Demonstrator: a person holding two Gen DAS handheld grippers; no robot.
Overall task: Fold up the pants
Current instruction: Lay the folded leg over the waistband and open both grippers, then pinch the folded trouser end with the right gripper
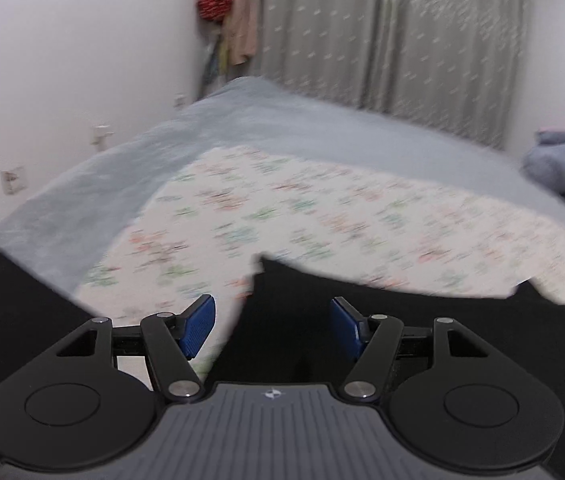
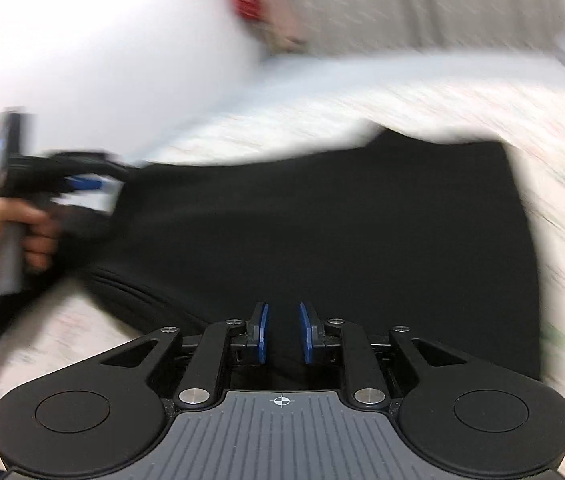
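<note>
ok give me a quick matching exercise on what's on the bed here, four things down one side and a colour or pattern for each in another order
Things:
1. pants
2. sheet
3. blanket
4. gripper pads

Colour or pattern:
A. blue
B. plain grey
C. black
D. white with a floral print

Pairs: 1-C, 2-D, 3-B, 4-A
</note>
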